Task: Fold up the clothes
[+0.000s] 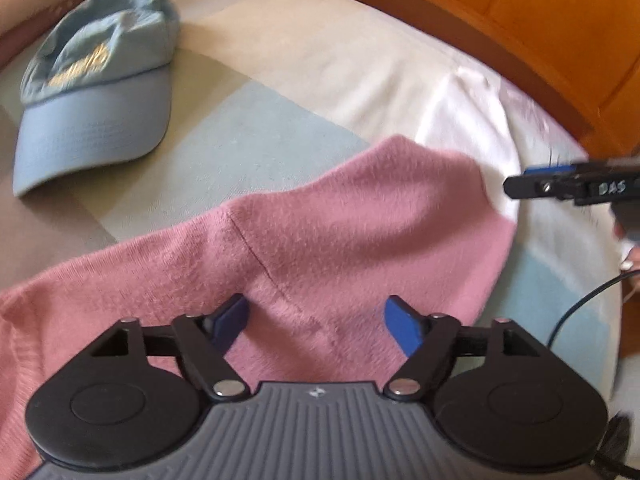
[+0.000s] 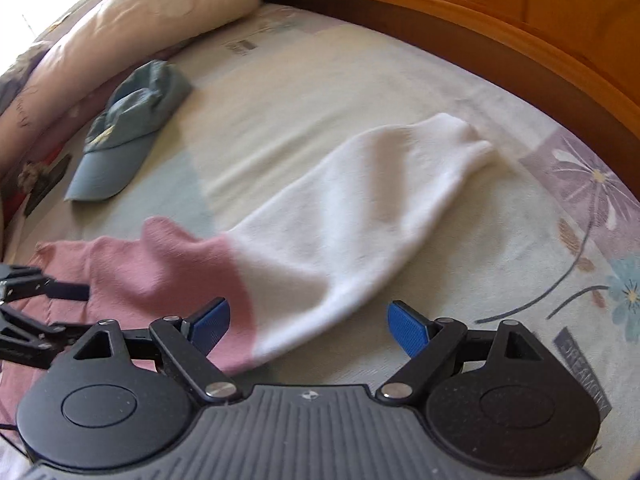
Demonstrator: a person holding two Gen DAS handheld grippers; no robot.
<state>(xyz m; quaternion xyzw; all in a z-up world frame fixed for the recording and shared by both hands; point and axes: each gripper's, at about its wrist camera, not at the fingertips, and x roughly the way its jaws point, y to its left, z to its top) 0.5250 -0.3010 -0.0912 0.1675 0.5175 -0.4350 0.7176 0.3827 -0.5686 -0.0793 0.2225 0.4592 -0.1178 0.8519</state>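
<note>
Two grippers are held open and empty over one sweater [image 2: 304, 236] spread on the bed [image 2: 500, 280]. Its pink body lies under the left gripper [image 1: 316, 320]. Its white sleeve is stretched away from the right gripper [image 2: 308, 320], up to the right, so this gripper is judged nearer. No containers are seen.

Open bed sheet [image 2: 320, 92] between cap [image 2: 128, 136] and sweater sleeve [image 2: 360, 208]; wooden bed frame [image 2: 500, 40] blocking beyond the sleeve; pillow [image 2: 160, 12] behind cap.
</note>
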